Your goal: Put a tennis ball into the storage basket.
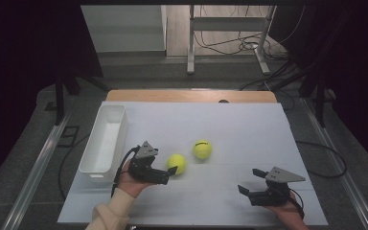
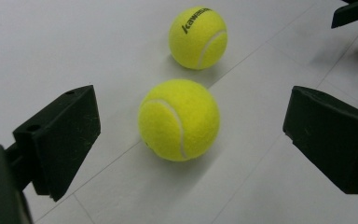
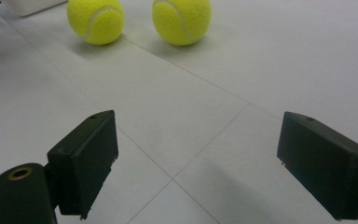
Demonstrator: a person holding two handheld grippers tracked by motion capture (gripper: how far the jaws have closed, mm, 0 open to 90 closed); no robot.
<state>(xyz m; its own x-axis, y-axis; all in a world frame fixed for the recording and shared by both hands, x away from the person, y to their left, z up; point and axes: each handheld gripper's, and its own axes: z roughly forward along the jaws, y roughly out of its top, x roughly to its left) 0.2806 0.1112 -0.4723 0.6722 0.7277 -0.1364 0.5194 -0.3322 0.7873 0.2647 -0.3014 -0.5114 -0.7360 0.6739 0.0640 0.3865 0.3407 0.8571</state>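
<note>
Here, left tool (image 2: pixel 191 140) gapes — nearer ball (image 2: pixel 179 120) between.

High view looks down on the table (image 1: pixel 249 129); both gripper views skim it closely, sharing two tennis balls (image 2: pixel 179 120).

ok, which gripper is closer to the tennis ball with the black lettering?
Left. The left gripper sits just beside the plain ball, a short way from the lettered ball. The right gripper is open, farther back toward the table's near right.
</note>
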